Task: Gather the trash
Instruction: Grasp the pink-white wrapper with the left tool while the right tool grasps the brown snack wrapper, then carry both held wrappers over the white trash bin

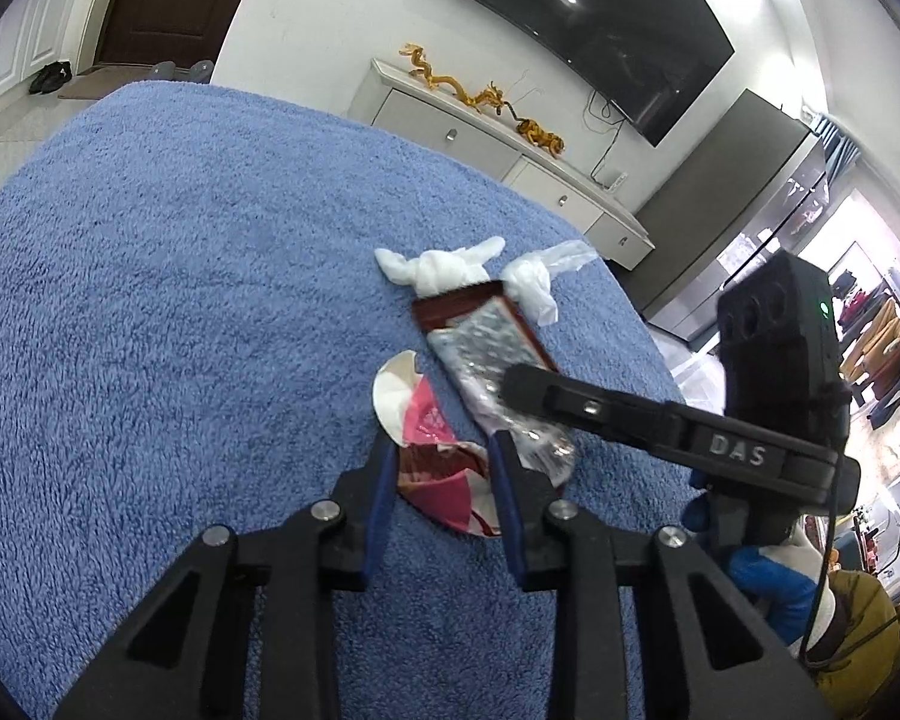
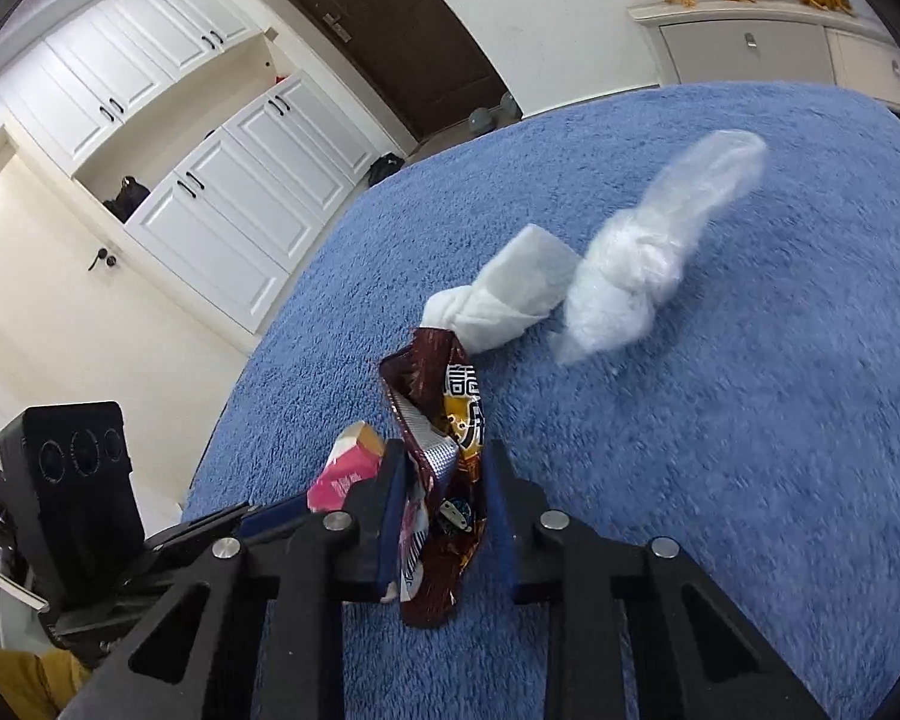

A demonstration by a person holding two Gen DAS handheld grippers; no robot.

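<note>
the brown wrapper [image 2: 444, 480] lies lengthwise between the right gripper [image 2: 444, 480] jaws, seemingly pinched. the left gripper [image 1: 444, 462] straddles the pink wrapper [image 1: 432, 456], probably gripping it; tissue [image 2: 504, 300] and plastic [image 2: 642, 264] lie farther off.

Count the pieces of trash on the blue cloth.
4: knotted tissue, knotted plastic bag beside it, brown wrapper nearest the right hand-held gripper, pink wrapper beside that. Others may be hidden.
</note>
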